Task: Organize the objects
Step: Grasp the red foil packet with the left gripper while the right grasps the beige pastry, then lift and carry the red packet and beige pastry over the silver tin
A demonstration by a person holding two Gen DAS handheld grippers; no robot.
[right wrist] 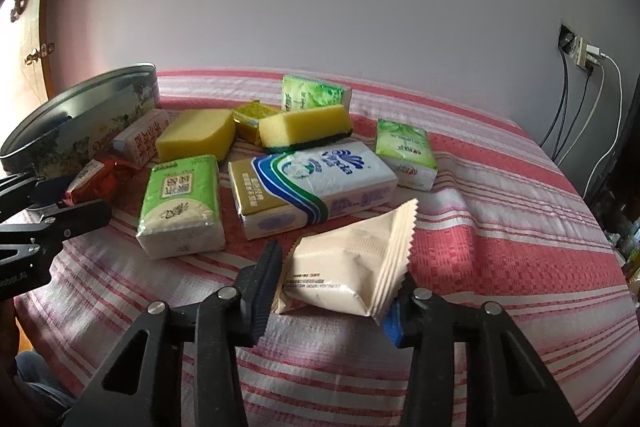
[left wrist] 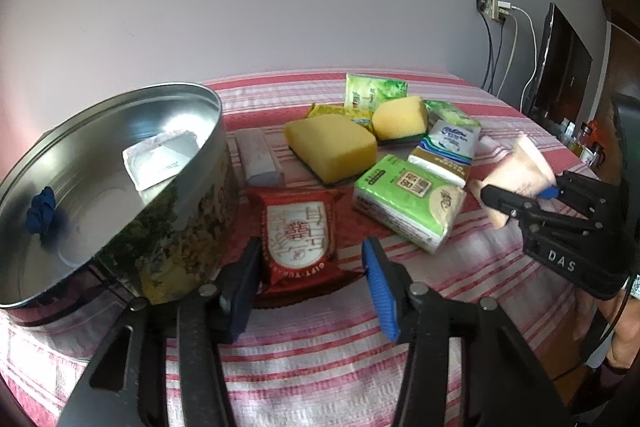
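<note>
Red-and-white striped tablecloth (right wrist: 500,195) with a whole pile of stuff on it; the left gripper (left wrist: 310,267) has its jaws clamped on a red snack packet (left wrist: 298,231), right next to the round metal tin (left wrist: 120,187) sitting at the left; tin's got a small white packet (left wrist: 160,159) and a blue blob (left wrist: 40,213) inside, can't really tell what that blob is. The right gripper (right wrist: 334,287) is squeezed onto a beige snack packet (right wrist: 352,267), lifted a bit at one end; behind it sit the big white-and-blue tissue pack (right wrist: 312,183), a green tissue pack (right wrist: 180,203), and two yellow sponges (right wrist: 196,139) further back, all loose on the cloth.
</note>
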